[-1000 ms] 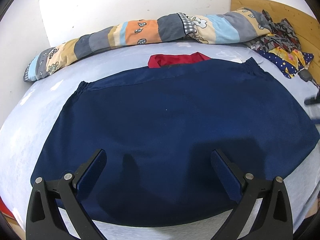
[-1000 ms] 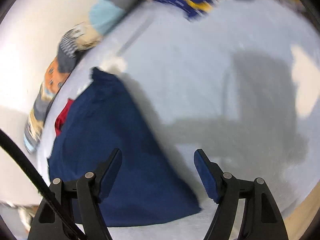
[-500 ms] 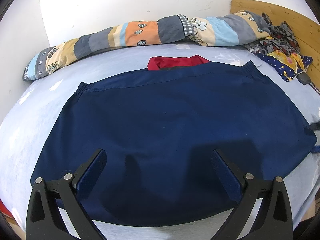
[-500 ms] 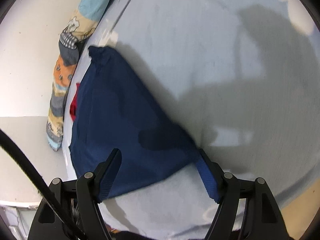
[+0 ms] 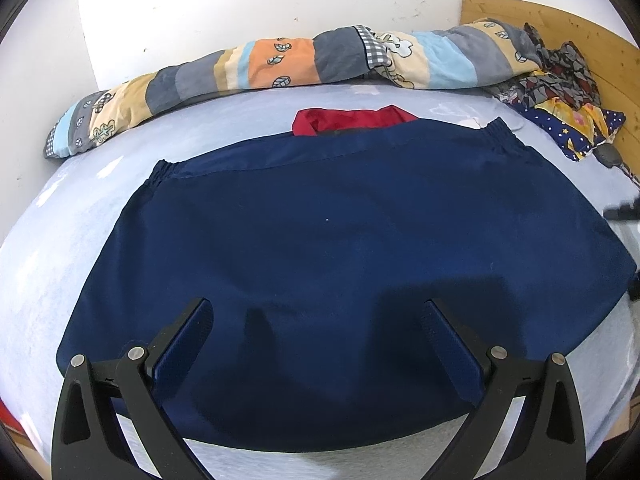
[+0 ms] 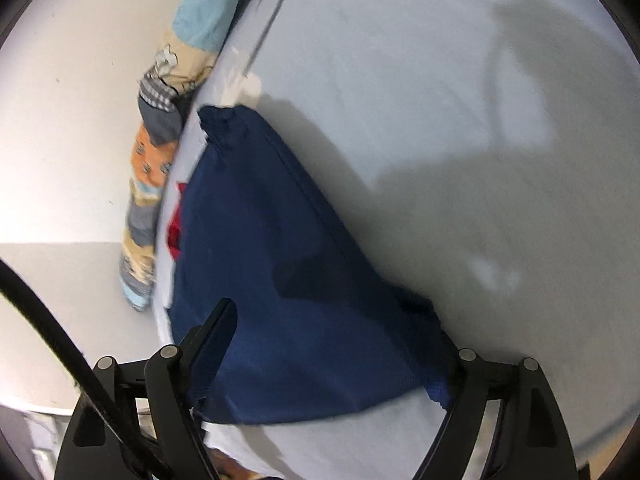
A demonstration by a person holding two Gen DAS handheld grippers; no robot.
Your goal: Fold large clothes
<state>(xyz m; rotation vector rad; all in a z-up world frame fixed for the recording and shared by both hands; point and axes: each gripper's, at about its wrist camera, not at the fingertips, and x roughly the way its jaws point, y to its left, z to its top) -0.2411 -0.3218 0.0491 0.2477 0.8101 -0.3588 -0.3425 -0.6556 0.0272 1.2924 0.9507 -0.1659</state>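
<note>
A large navy blue garment [image 5: 340, 260] with an elastic waistband lies spread flat on the light blue bed [image 5: 60, 240]. My left gripper [image 5: 316, 320] is open and hovers over its near hem, holding nothing. In the right wrist view the same garment [image 6: 288, 280] fills the lower middle. My right gripper [image 6: 332, 332] is open with its jaws either side of the garment's near right corner. Its right finger is mostly hidden behind the cloth. A red garment [image 5: 352, 119] peeks out beyond the waistband.
A rolled patchwork quilt [image 5: 280, 68] lies along the white wall at the back. A pile of patterned clothes [image 5: 560, 96] sits at the back right by the wooden headboard [image 5: 560, 20]. Bare sheet [image 6: 460, 120] extends right of the garment.
My right gripper has swung over and down onto the garment's right corner, which now lies between its open jaws. My left gripper has hardly moved.
</note>
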